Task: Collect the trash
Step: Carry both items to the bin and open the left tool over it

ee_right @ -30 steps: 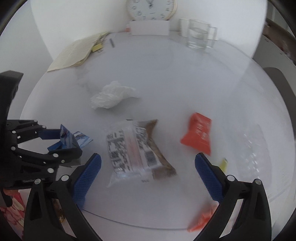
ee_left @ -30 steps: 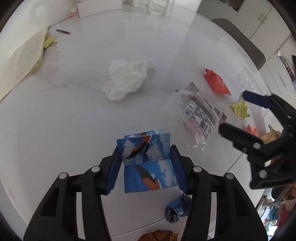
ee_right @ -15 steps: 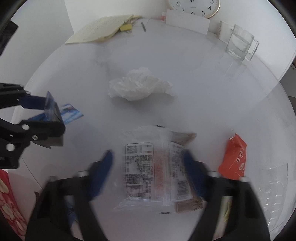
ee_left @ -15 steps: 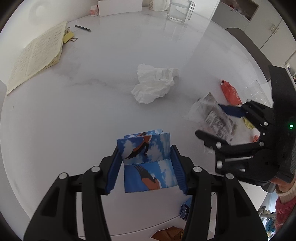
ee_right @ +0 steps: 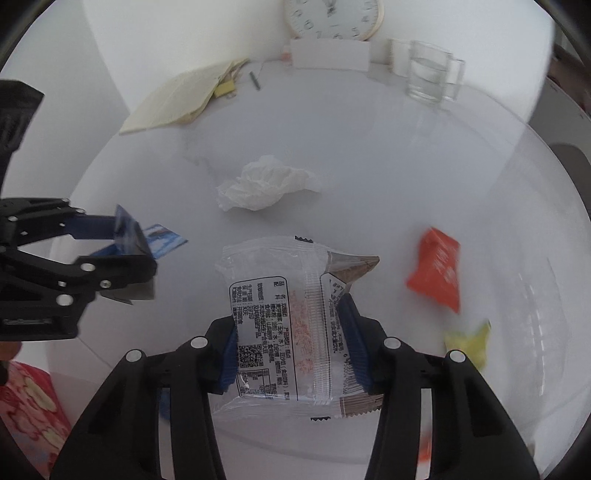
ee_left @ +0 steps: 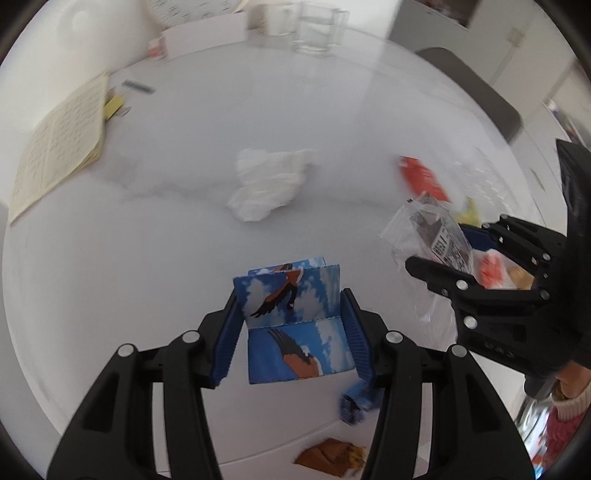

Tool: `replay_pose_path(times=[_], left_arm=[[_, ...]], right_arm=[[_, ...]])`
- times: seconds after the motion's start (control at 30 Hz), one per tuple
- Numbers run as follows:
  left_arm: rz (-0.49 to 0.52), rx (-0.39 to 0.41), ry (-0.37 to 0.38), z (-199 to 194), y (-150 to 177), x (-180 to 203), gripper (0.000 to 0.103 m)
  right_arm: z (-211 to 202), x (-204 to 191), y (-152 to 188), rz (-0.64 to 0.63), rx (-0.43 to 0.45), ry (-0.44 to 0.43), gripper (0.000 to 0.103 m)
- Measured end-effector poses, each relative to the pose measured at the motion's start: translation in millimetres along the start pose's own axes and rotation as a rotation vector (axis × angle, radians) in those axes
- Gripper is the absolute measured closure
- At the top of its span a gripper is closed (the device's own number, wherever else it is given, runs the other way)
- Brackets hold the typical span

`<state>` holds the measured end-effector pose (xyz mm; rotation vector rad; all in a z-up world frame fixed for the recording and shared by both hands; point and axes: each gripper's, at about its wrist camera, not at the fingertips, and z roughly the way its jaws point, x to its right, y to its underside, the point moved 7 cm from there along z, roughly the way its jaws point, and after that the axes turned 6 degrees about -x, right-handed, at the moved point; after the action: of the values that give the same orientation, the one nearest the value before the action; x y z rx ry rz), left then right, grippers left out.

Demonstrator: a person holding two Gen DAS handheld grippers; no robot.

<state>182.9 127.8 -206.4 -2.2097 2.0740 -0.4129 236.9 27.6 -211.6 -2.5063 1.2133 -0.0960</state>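
My left gripper (ee_left: pixel 291 328) is shut on a blue bird-print wrapper (ee_left: pixel 295 321) and holds it above the white table (ee_left: pixel 129 258). My right gripper (ee_right: pixel 295 343) is shut on a clear snack packet with a printed label (ee_right: pixel 284 317), lifted off the table. In the left wrist view the right gripper (ee_left: pixel 458 254) shows at the right with the clear packet (ee_left: pixel 424 236). In the right wrist view the left gripper (ee_right: pixel 118 251) shows at the left with the blue wrapper (ee_right: pixel 147 236). A crumpled white tissue (ee_right: pixel 266 182) lies mid-table. An orange wrapper (ee_right: pixel 437 273) and a yellow wrapper (ee_right: pixel 469 339) lie to the right.
An open notebook (ee_right: pixel 181 99), a pen (ee_right: pixel 255 79), a white card (ee_right: pixel 328 53), a glass mug (ee_right: pixel 428 74) and a clock (ee_right: pixel 332 18) stand at the back. A clear plastic piece (ee_right: pixel 535 295) lies at the right. A blue scrap (ee_left: pixel 356 400) and a brown wrapper (ee_left: pixel 328 458) lie near the front edge.
My right gripper has moved in over the clear packet, closed on it and lifted it. My left gripper still holds the blue wrapper and has shifted a little.
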Motion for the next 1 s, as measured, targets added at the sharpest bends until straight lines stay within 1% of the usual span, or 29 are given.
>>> replay_pose_path(times=[0.13, 0.2, 0.23, 0.3, 0.37, 0.43, 0.47, 0.53, 0.57, 0.6, 0.67, 0.73, 0.77, 0.87, 0.9, 0.97, 1.0], left_arm=[[0.115, 0.003, 0.056, -16, 13, 38, 0.052], [0.196, -0.009, 0.091, -22, 26, 66, 0.052], [0.221, -0.017, 0.096, -24, 31, 75, 0.052], [0.303, -0.028, 0.131, -28, 47, 106, 0.052], [0.394, -0.04, 0.167, -32, 64, 139, 0.052], [0.497, -0.05, 0.211, -37, 85, 178, 0.052], [0.532, -0.056, 0.228, -38, 93, 192, 0.052], [0.611, -0.076, 0.271, -40, 113, 225, 0.052], [0.664, -0.095, 0.306, -40, 129, 248, 0.052], [0.693, -0.106, 0.324, -39, 139, 263, 0.052], [0.777, -0.149, 0.375, -35, 169, 301, 0.052], [0.837, -0.186, 0.408, -29, 192, 328, 0.052], [0.872, -0.21, 0.419, -24, 207, 343, 0.052], [0.944, -0.283, 0.45, -7, 243, 381, 0.052], [0.96, -0.305, 0.45, -1, 253, 391, 0.052], [0.992, -0.342, 0.455, 12, 273, 409, 0.052], [1.003, -0.351, 0.449, 17, 281, 417, 0.052]], right_arm=[[-43, 13, 45, 0.144, 0.042, 0.038, 0.054], [-66, 21, 79, 0.231, 0.058, 0.072, 0.054], [-76, 25, 95, 0.271, 0.063, 0.084, 0.054], [-98, 34, 135, 0.367, 0.072, 0.119, 0.054], [-121, 44, 185, 0.477, 0.076, 0.165, 0.054], [-133, 53, 223, 0.556, 0.069, 0.193, 0.054], [-141, 57, 250, 0.609, 0.062, 0.215, 0.054], [-152, 63, 294, 0.69, 0.051, 0.246, 0.054], [-158, 66, 319, 0.733, 0.045, 0.262, 0.054], [-163, 68, 340, 0.768, 0.04, 0.278, 0.053], [-173, 69, 381, 0.831, 0.027, 0.311, 0.053], [-179, 72, 409, 0.877, 0.022, 0.333, 0.054], [-185, 73, 429, 0.909, 0.022, 0.342, 0.053], [-197, 75, 465, 0.957, 0.023, 0.366, 0.053], [-201, 76, 475, 0.972, 0.024, 0.372, 0.053], [-205, 77, 481, 0.981, 0.026, 0.375, 0.053], [-207, 78, 492, 0.996, 0.028, 0.377, 0.053]])
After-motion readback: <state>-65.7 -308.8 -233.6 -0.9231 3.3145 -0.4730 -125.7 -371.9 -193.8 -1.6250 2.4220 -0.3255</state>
